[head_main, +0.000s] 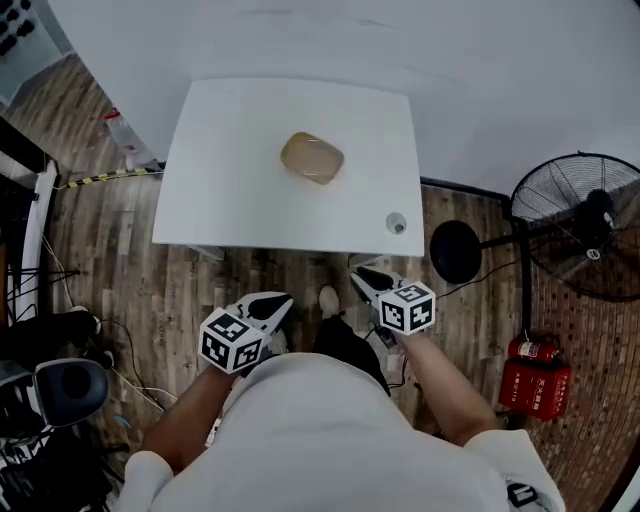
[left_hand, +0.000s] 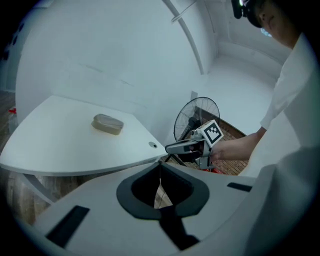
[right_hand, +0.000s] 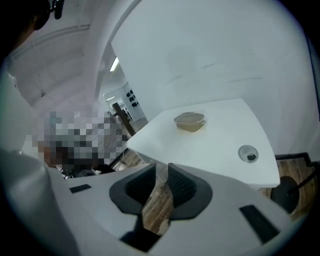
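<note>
White tabletop (head_main: 220, 190) over wood floor (head_main: 130, 300); tan lump (head_main: 312, 158) mid-tabletop, 12 o'clock from both claws; left claw (head_main: 275, 303) shut, empty; right claw (head_main: 365, 277) barely ajar, empty; both off near edge. Advisable: open wide, approach low, squeeze gently.

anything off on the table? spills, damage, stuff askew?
Nothing stands out. The tan rounded object lies flat near the middle of the white table, with no spill around it. The left gripper and right gripper hang short of the near edge, both empty.
</note>
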